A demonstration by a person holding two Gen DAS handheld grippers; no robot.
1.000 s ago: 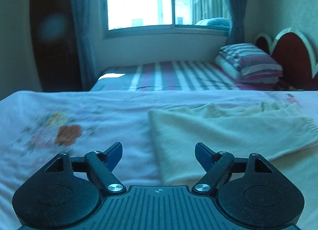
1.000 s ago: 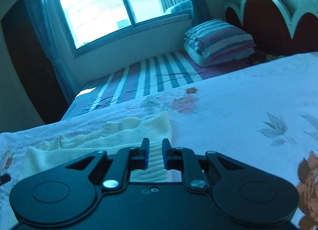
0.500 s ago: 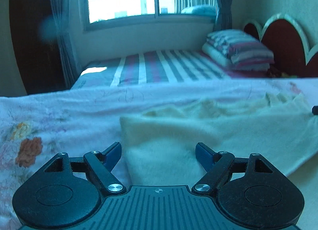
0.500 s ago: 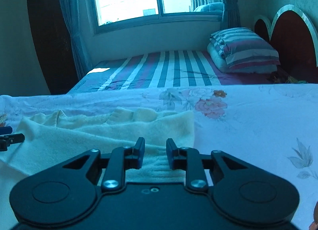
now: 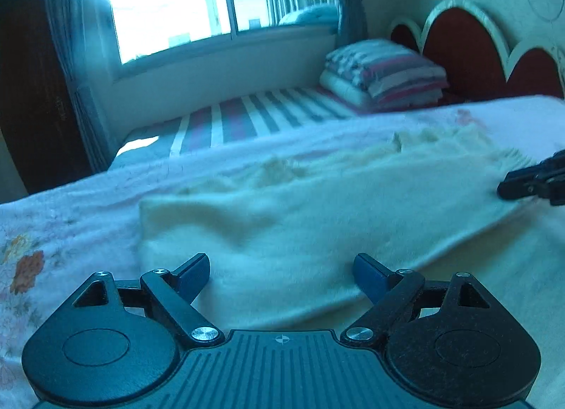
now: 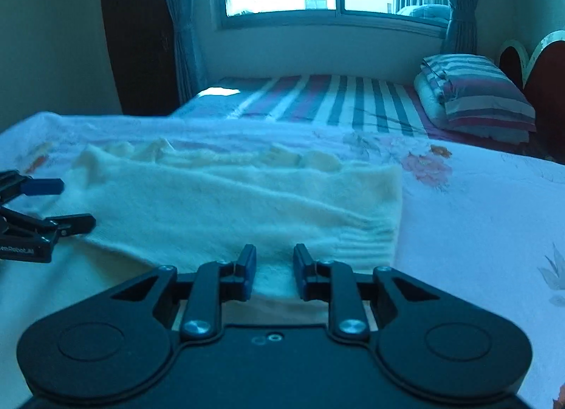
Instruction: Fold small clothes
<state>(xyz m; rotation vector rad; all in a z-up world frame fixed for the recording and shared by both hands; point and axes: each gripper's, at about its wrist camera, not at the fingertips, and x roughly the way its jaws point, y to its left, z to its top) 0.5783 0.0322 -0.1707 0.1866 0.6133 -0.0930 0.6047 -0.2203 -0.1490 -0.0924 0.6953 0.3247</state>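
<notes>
You're lining up the next fold: the cream garment (image 6: 247, 208) lies flat on the floral bedsheet (image 6: 487, 218), your left gripper (image 5: 280, 276) over its left end, jaws just opened wide, empty. Your right gripper (image 6: 272, 275), at the near edge of the garment's right end, stands narrowly parted, having opened slightly, gripping nothing. Next, I'd judge, you pinch both near edges

Bare floral bedspread (image 6: 494, 218) lies free right of the cream garment (image 6: 247, 204); striped pillows (image 6: 476, 95) sit well beyond.
</notes>
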